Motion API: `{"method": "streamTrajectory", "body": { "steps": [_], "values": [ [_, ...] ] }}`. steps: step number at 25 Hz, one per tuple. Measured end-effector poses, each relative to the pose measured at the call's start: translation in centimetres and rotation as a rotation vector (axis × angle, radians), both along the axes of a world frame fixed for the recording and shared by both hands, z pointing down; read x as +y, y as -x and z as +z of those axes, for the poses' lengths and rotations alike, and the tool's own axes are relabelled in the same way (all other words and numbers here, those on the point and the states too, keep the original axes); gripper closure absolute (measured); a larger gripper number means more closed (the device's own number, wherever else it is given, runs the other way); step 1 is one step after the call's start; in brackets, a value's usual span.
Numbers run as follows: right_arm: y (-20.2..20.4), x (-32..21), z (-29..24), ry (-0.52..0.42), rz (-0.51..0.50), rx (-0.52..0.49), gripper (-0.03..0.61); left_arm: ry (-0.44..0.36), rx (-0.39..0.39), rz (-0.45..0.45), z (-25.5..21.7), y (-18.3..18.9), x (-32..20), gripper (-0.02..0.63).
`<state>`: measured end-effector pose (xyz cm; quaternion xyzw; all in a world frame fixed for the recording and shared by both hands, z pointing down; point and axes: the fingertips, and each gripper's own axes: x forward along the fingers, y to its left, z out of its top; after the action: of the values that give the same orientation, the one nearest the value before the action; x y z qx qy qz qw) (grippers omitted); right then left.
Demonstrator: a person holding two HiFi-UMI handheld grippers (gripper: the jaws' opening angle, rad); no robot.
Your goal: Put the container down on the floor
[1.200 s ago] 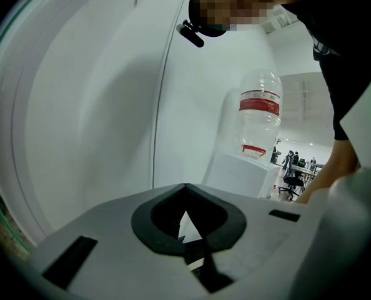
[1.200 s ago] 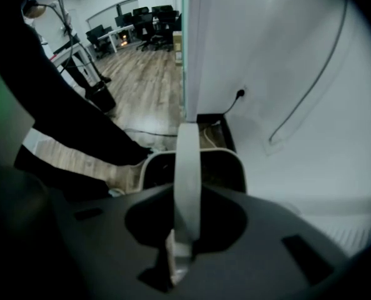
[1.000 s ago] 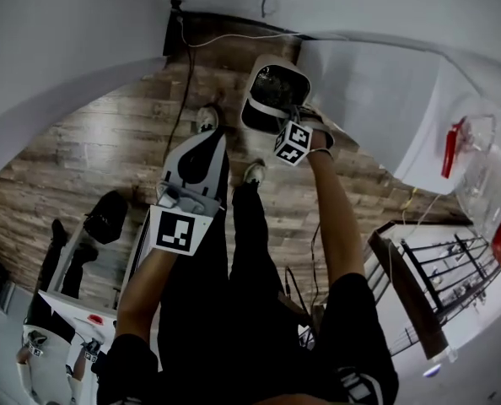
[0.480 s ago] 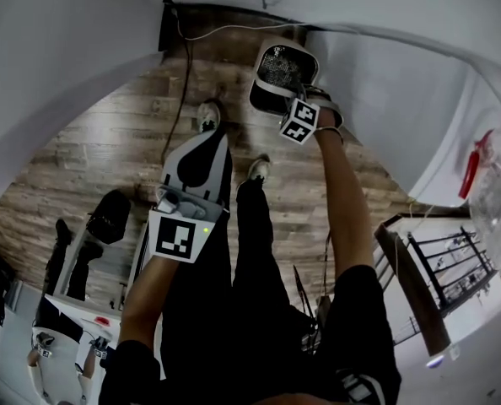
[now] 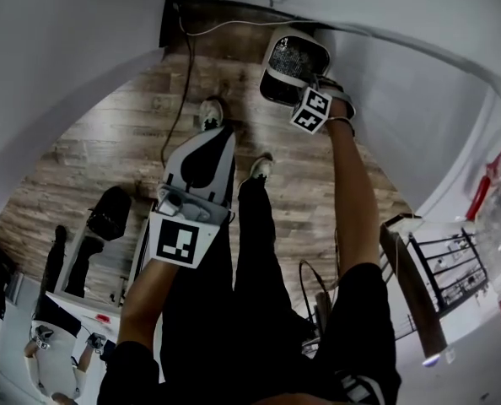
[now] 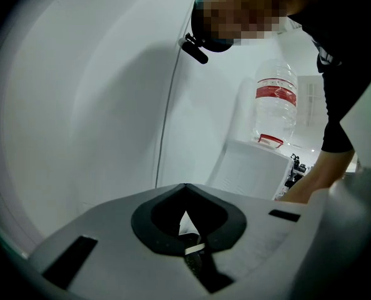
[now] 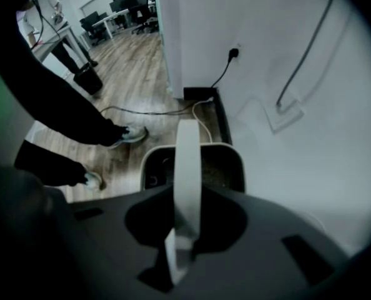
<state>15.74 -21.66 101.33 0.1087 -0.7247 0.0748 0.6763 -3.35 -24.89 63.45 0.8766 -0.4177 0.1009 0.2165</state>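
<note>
The container (image 5: 294, 64) is a white tub with a dark inside and a white strap handle (image 7: 187, 161). It hangs close to the wall, over the wooden floor (image 5: 107, 142). My right gripper (image 5: 308, 95) is shut on that handle, which runs up between its jaws in the right gripper view. The tub's rim (image 7: 235, 152) shows just beyond the jaws. I cannot tell whether the tub touches the floor. My left gripper (image 5: 223, 133) is held lower, in front of the person's legs. It is shut, its jaws meeting in a point with nothing in them.
A black cable (image 7: 220, 80) runs from a wall socket (image 7: 233, 52) to a dark strip at the wall's foot. The person's shoes (image 5: 208, 115) stand near the tub. A water bottle (image 6: 275, 102) stands on a white cabinet. There is a black bin (image 5: 107, 213) at the left and a metal rack (image 5: 440, 260) at the right.
My right gripper has carried the container farther out toward the wall and the corner. The left gripper has barely moved.
</note>
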Motion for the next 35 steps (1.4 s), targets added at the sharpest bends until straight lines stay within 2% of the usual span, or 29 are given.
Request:
{"method": "streamTrajectory", "body": {
  "steps": [14,25,30,35],
  "values": [
    [-1.7,-1.6,2.0,0.022,0.005,0.041,0.505,0.001,0.01,-0.001,0.4,-0.1,-0.4,0.583],
    [-2.2,-3.5,3.3,-0.007,0.049,0.066,0.505,0.011,0.008,-0.038,1.0,0.5,0.2,0.583],
    [-2.6,-4.2,3.7,-0.03,0.027,0.091,0.506,0.01,0.006,-0.045,1.1,0.6,0.3,0.583],
    [-3.5,-4.6,3.9,-0.055,-0.05,0.14,0.505,0.015,0.004,-0.046,1.5,0.8,0.5,0.583]
  ]
}}
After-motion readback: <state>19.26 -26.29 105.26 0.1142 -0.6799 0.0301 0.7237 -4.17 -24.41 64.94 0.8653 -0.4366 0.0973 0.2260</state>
